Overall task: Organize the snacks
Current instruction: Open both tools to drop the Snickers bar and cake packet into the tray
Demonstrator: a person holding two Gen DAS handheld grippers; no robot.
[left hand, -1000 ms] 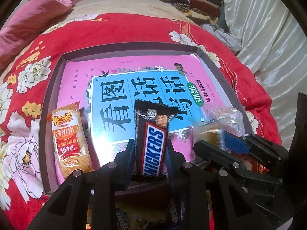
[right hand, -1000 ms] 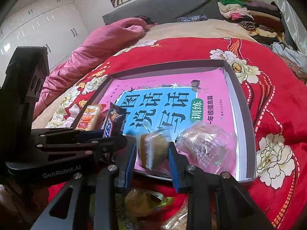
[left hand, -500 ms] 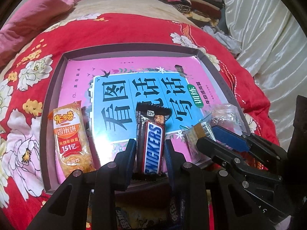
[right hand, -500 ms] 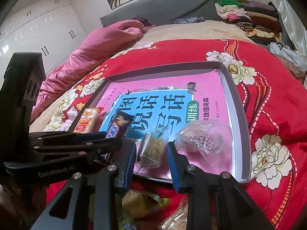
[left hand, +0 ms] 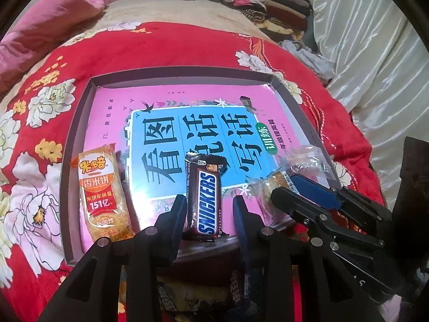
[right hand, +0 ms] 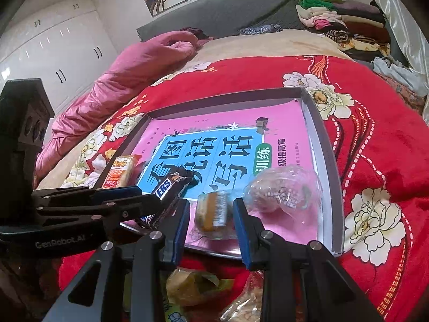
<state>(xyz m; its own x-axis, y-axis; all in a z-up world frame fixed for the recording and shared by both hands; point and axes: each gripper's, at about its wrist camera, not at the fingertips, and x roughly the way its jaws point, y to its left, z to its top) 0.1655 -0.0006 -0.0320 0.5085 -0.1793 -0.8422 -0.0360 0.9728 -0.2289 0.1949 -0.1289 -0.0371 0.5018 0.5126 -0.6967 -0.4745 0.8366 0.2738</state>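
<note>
With our left tongs point(left hand: 209, 214) opening around the chocolate bar point(left hand: 205, 201) at the tray's point(left hand: 77, 139) six o'clock edge, we should widen fully before lifting away, while our right tongs point(right hand: 210, 216) stay clamped on the small cake point(right hand: 211, 210) until it rests flat.

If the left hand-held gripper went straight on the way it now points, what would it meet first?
The Snickers bar already lies between the opening jaws of the left hand-held gripper. Beyond the bar it would probably meet the pink book cover in the tray, though depth is unclear.
</note>
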